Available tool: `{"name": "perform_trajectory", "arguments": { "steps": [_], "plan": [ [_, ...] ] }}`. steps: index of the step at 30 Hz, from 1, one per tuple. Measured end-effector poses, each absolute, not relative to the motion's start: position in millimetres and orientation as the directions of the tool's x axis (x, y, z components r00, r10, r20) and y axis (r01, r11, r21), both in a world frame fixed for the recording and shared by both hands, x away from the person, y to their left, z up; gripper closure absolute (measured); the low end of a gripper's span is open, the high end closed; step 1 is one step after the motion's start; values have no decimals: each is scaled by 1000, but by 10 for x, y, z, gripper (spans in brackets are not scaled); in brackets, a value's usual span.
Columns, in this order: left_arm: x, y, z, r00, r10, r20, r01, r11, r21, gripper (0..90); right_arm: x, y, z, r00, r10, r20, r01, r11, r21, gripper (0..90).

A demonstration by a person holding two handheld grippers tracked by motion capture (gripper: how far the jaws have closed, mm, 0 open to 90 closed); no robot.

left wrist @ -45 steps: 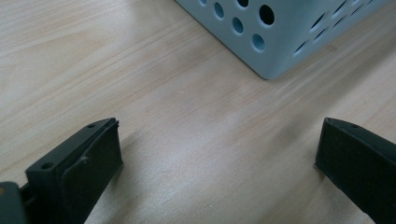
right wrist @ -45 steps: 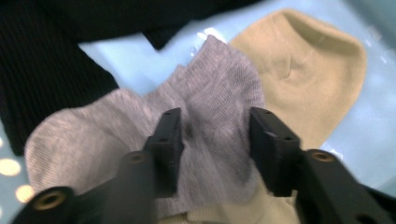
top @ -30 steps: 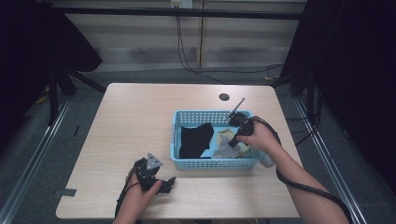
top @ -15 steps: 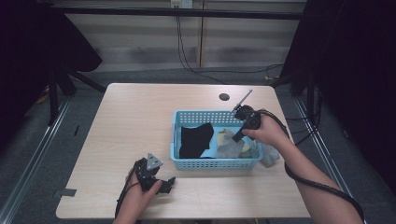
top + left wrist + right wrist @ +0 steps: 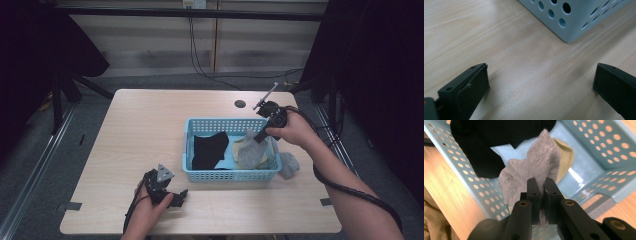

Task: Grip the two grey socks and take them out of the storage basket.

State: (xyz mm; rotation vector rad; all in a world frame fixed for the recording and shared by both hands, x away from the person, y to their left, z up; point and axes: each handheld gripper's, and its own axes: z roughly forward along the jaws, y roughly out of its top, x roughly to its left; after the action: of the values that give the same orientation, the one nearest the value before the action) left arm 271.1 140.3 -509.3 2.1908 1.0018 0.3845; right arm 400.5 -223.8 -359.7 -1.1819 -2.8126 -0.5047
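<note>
My left hand-held gripper point(image 5: 181, 194) is resting on the counter point(image 5: 140, 130) near its front edge, jaws spread wide with bare wood between them, just short of the blue basket point(image 5: 231, 175). Inside the basket, a black garment point(image 5: 207, 150) is lying left of a yellow cloth point(image 5: 235, 148). My right hand-held gripper point(image 5: 542, 185) is pinching the grey sock point(image 5: 534, 172), which is hanging above the basket's right half.
</note>
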Motion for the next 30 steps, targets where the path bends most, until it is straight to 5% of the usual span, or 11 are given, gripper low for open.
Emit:
{"name": "perform_trajectory", "arguments": {
  "steps": [30],
  "plan": [
    [2711, 1403, -5093, 659, 752, -16, 548, -466, 694, 0, 4030, -2561, -3160, -675, 720, 161, 726, 609, 319, 846]
  ]
}}
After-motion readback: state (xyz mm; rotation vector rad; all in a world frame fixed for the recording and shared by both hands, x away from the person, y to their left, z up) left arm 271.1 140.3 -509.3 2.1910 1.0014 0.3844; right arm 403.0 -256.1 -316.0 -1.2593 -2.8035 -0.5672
